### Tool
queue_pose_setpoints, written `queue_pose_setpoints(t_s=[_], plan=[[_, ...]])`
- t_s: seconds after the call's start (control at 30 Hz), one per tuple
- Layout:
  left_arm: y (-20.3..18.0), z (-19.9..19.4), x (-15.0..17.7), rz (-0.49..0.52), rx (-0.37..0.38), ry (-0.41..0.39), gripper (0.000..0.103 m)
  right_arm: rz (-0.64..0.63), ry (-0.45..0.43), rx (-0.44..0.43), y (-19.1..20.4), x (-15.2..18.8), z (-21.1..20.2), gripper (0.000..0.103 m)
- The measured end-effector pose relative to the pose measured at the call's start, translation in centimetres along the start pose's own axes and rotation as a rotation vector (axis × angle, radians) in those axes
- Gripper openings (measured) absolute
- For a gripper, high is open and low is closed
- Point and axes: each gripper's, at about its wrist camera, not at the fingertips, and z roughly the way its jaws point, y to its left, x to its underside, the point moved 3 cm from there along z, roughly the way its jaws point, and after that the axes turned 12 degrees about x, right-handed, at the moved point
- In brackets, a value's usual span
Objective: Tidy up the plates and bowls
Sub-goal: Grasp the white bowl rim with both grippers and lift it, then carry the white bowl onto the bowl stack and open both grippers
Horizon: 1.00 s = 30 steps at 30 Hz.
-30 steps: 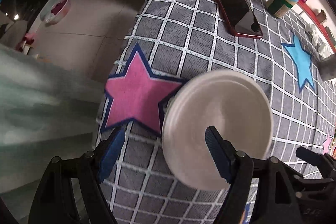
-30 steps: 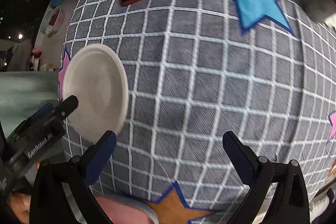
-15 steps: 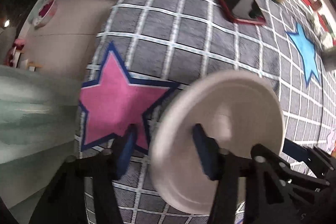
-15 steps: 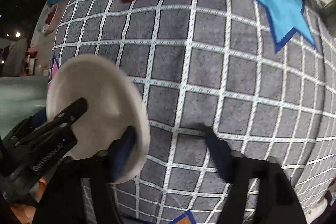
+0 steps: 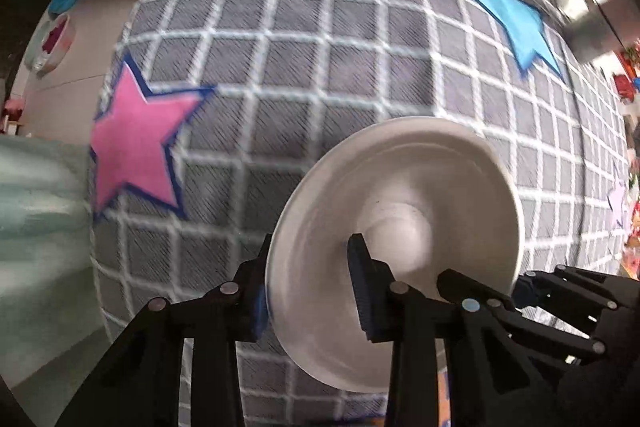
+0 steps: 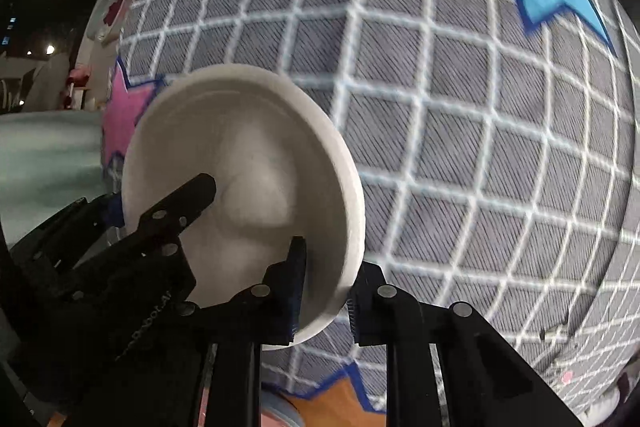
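Both grippers clamping one white round plate

The white round plate is sitting over the grey checked tablecloth, right of the pink star patch. The left gripper is pinching its left rim, the right gripper its right rim, both having just closed.

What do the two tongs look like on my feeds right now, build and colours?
Both the left tongs and the right tongs are matte black linkage frames with round silver rivets and ribbed blue pads on the fingertips. White lettering runs along the left one's body in the right wrist view. No cables or sleeves show.
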Motion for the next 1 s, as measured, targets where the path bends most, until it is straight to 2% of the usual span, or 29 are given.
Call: queue_pose_setpoints(t_s=[0.33, 0.53, 0.6, 0.87, 1.0], plan=[[0.4, 0.2, 5.0, 0.059, 0.023, 0.054, 0.038, 0.059, 0.077, 0.005, -3.3, 6.4, 0.9, 0.022], [0.4, -1.8, 9.1, 0.070, 0.032, 0.038, 0.039, 0.080, 0.073, -0.005, -4.2, 9.6, 0.4, 0.022], [0.7, -2.5, 9.6, 0.076, 0.035, 0.036, 0.039, 0.086, 0.063, -0.006, -4.3, 10.5, -0.1, 0.022], [-4.8, -4.5, 13.7, 0.123, 0.040, 0.029, 0.039, 0.135, 0.023, -0.017, -6.7, 14.0, -2.3, 0.022], [-10.5, -5.1, 14.0, 0.166, 0.043, 0.026, 0.039, 0.173, 0.004, -0.019, -9.9, 15.0, -3.7, 0.022]])
